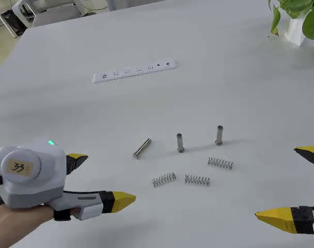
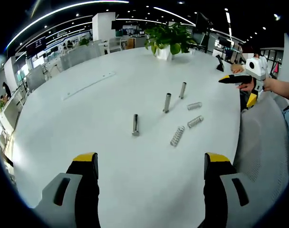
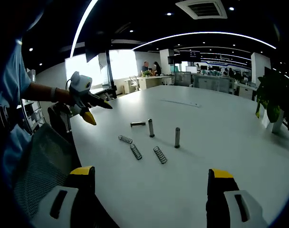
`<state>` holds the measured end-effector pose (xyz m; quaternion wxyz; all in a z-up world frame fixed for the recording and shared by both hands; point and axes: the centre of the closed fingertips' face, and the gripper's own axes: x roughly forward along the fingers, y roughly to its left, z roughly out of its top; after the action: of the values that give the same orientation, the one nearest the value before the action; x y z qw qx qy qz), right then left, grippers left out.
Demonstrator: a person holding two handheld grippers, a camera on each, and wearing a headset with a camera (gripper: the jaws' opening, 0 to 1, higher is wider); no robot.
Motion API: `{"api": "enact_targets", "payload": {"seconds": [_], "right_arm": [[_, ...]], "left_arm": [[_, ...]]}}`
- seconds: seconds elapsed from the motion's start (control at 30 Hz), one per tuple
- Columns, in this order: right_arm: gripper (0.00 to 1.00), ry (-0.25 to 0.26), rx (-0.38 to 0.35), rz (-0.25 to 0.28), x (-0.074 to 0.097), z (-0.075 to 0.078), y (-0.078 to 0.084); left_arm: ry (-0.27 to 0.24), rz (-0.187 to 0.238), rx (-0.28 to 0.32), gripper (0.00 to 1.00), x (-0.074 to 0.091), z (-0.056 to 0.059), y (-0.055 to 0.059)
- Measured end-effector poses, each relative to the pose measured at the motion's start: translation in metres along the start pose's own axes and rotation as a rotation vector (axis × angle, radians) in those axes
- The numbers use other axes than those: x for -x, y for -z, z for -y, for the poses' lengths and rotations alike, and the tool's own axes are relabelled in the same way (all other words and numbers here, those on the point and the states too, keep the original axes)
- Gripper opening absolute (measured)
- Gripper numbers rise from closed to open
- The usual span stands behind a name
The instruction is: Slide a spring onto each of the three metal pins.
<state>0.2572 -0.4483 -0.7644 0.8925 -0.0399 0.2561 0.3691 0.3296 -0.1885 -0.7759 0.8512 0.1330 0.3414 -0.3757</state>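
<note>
Left gripper (image 1: 109, 176), gripped in hand (image 1: 15, 221), fingers (image 1: 118, 199) spread wide; right gripper (image 1: 277, 182) equally agape; both poised over worktop (image 1: 224, 77).

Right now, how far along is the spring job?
Done: nothing. The left spring, middle spring and right spring lie loose on the table. In hand: nothing; left gripper and right gripper are open, empty. Left: all three pins, the middle pin and right pin upright, the left pin lying down.

A wide white table (image 1: 239, 67) spans the frame. A white power strip (image 1: 135, 71) lies flat on it, upper left of centre. A green potted plant (image 1: 300, 20) stands in the upper right corner. A grey chair (image 1: 53, 13) sits beyond the table's upper left edge.
</note>
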Motion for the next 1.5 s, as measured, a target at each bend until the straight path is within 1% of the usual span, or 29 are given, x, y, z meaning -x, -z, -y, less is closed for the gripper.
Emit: {"api": "enact_targets", "payload": {"seconds": [0.03,0.1,0.2,0.3,0.43,0.6,0.7,0.77,0.8,0.9,0.97,1.03,1.1,1.17,1.2,1.27,1.37,1.43,1.5], "right_arm": [[0.98,0.000,-0.003,0.002,0.000,0.000,0.000],[0.98,0.001,-0.004,0.004,0.000,0.001,0.000],[0.98,-0.001,-0.005,-0.001,0.000,0.002,0.002],[0.98,0.000,0.002,-0.011,0.001,0.002,0.005],[0.97,-0.001,-0.005,-0.011,0.001,0.002,0.006],[0.97,0.002,-0.006,-0.013,0.002,0.003,0.007],[0.97,0.005,-0.005,-0.012,0.003,0.005,0.006],[0.97,0.008,-0.008,-0.010,0.003,0.006,0.006],[0.97,0.008,-0.010,-0.010,0.004,0.006,0.006],[0.97,0.012,-0.012,-0.012,0.004,0.007,0.007],[0.97,0.015,-0.018,-0.011,0.005,0.008,0.008],[0.97,0.018,-0.022,-0.012,0.006,0.008,0.010],[0.97,0.020,-0.026,-0.012,0.006,0.008,0.011],[0.97,0.022,-0.030,-0.013,0.007,0.009,0.012],[0.97,0.024,-0.031,-0.014,0.008,0.009,0.012],[0.97,0.027,-0.031,-0.013,0.009,0.009,0.013],[0.97,0.035,-0.036,-0.006,0.011,0.011,0.013],[0.96,0.038,-0.038,-0.005,0.011,0.012,0.013],[0.96,0.040,-0.039,-0.002,0.012,0.012,0.013]], "left_arm": [[0.009,-0.011,-0.021,0.90,-0.003,-0.001,-0.001],[0.023,-0.016,-0.042,0.89,-0.006,-0.002,-0.005],[0.024,-0.027,-0.062,0.88,-0.014,-0.008,-0.010],[0.029,-0.039,-0.073,0.85,-0.019,-0.008,-0.016],[0.032,-0.055,-0.093,0.84,-0.027,-0.010,-0.022],[0.027,-0.061,-0.098,0.74,-0.037,-0.015,-0.033],[0.029,-0.066,-0.081,0.69,-0.043,-0.017,-0.039],[0.031,-0.075,-0.083,0.65,-0.047,-0.019,-0.040],[0.030,-0.086,-0.076,0.65,-0.049,-0.020,-0.039],[0.033,-0.110,-0.098,0.62,-0.055,-0.021,-0.040],[0.037,-0.117,-0.097,0.57,-0.059,-0.021,-0.041],[0.035,-0.127,-0.096,0.55,-0.063,-0.021,-0.042],[0.033,-0.134,-0.105,0.50,-0.067,-0.022,-0.043],[0.027,-0.143,-0.095,0.45,-0.071,-0.023,-0.045],[0.027,-0.145,-0.093,0.43,-0.073,-0.023,-0.047],[0.016,-0.162,-0.098,0.40,-0.076,-0.024,-0.047],[0.016,-0.173,-0.097,0.37,-0.084,-0.025,-0.049],[0.032,-0.190,-0.082,0.35,-0.087,-0.023,-0.048],[0.028,-0.213,-0.097,0.31,-0.091,-0.024,-0.046]]}}
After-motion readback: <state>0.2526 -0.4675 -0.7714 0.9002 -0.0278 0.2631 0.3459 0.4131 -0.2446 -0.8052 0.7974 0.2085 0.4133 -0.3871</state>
